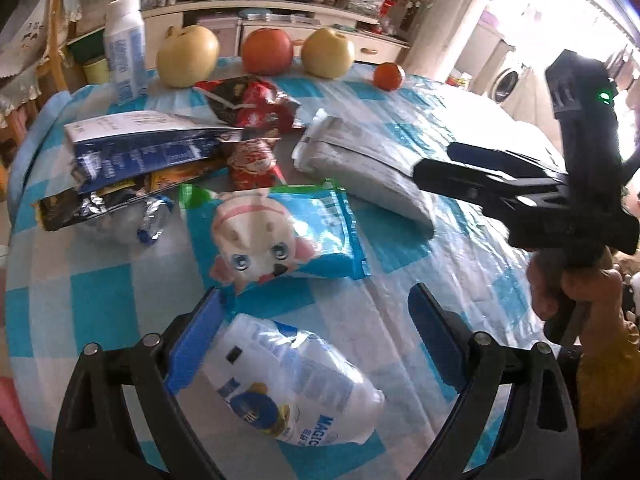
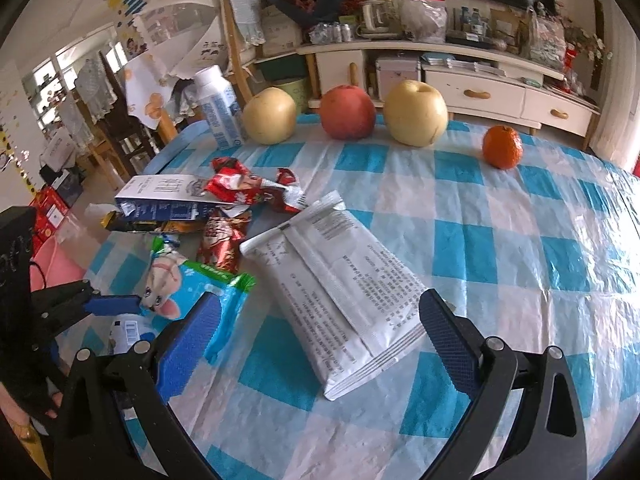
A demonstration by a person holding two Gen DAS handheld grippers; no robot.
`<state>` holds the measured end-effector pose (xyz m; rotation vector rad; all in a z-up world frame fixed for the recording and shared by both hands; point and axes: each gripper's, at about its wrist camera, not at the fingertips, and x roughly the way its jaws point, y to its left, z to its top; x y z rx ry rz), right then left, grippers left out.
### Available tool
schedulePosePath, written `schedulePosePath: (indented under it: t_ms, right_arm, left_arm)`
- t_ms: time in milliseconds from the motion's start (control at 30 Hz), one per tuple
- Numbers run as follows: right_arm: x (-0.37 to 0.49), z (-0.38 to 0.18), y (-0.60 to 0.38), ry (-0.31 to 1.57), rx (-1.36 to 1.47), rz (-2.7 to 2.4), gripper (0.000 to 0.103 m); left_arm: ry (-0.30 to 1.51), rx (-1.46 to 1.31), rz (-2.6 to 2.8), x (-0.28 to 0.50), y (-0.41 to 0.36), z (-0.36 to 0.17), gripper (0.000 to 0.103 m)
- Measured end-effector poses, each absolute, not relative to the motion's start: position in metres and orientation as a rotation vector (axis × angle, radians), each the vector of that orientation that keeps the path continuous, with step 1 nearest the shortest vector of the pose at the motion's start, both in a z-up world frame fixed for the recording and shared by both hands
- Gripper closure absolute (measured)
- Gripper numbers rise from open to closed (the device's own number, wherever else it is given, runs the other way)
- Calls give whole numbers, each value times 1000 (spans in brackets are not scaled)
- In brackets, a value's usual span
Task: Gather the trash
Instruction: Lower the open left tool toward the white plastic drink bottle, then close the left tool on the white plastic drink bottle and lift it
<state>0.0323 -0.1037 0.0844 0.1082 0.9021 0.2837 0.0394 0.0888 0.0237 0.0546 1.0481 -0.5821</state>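
Trash lies on a blue-and-white checked table (image 2: pixel 520 248). My left gripper (image 1: pixel 316 316) is open, its blue pads on either side of a white and blue snack bag (image 1: pixel 296 384) just below them. Beyond lies a blue cartoon wrapper (image 1: pixel 280 236). My right gripper (image 2: pixel 320 316) is open around the near end of a white printed pouch (image 2: pixel 340 280); in the left wrist view it (image 1: pixel 436 168) reaches over that pouch (image 1: pixel 360 168). A red wrapper (image 2: pixel 248 188), a blue carton (image 2: pixel 168 200) and dark foil packets (image 1: pixel 104 200) are piled at the left.
Two yellow pears (image 2: pixel 416 114), a red apple (image 2: pixel 347 112) and a tangerine (image 2: pixel 502 147) stand along the far edge, with an upright milk carton (image 2: pixel 219 110). A cluttered white cabinet (image 2: pixel 472 92) and wooden chairs stand beyond the table.
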Motion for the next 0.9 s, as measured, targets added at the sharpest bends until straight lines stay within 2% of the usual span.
schedulePosePath:
  t_ms: [267,600,700,800,900]
  right_arm:
    - [30,88,-73,877,65,407,5]
    - [39,81,-43,880,27,442,5]
    - [45,77,-40,889,47,444,5]
    - [52,73,-35,903,63,446,5]
    - [54,70,-27,905,56,468,5]
  left_arm:
    - [1061,35,-279,18,121,23,10]
    - [1086,-84,-201,11,109,5,11]
    - [1059,-47,-172,11,103,5,21]
    - [1035,1,-138,12,104,6,36]
    - [1029,8,-149,12,109,7,37]
